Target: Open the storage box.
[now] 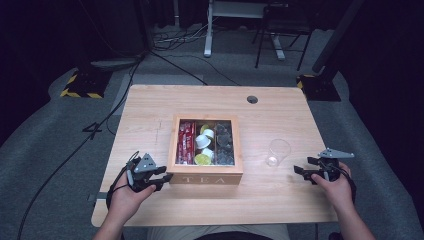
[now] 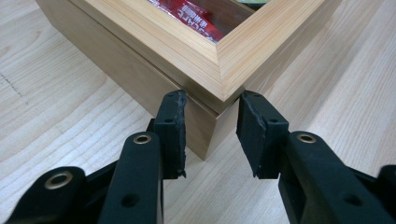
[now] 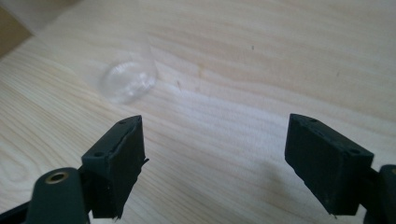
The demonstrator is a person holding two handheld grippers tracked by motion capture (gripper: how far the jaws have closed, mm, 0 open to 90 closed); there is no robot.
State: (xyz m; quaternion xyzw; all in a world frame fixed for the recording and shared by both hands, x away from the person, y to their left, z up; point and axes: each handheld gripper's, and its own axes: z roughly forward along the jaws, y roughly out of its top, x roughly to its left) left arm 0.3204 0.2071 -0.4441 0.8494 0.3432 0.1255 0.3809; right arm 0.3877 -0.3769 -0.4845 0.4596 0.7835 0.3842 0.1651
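Observation:
A wooden tea box (image 1: 206, 176) marked TEA stands open at the table's middle. It holds red sachets (image 1: 187, 142), white pods (image 1: 205, 139) and dark packets (image 1: 224, 142). My left gripper (image 1: 162, 180) is at the box's near left corner. In the left gripper view its pads (image 2: 170, 126) press on either side of that corner of the box (image 2: 177, 46), so it is shut on it. A clear plastic cup (image 1: 277, 151) stands to the right of the box. My right gripper (image 1: 301, 167) hovers open just right of the cup; the cup base (image 3: 128, 81) lies ahead of its jaws (image 3: 215, 126).
A round cable hole (image 1: 252, 99) sits near the table's far edge. Bare wood lies behind the box and along the front edge (image 1: 215, 220). Cables and a chair stand on the floor beyond the table.

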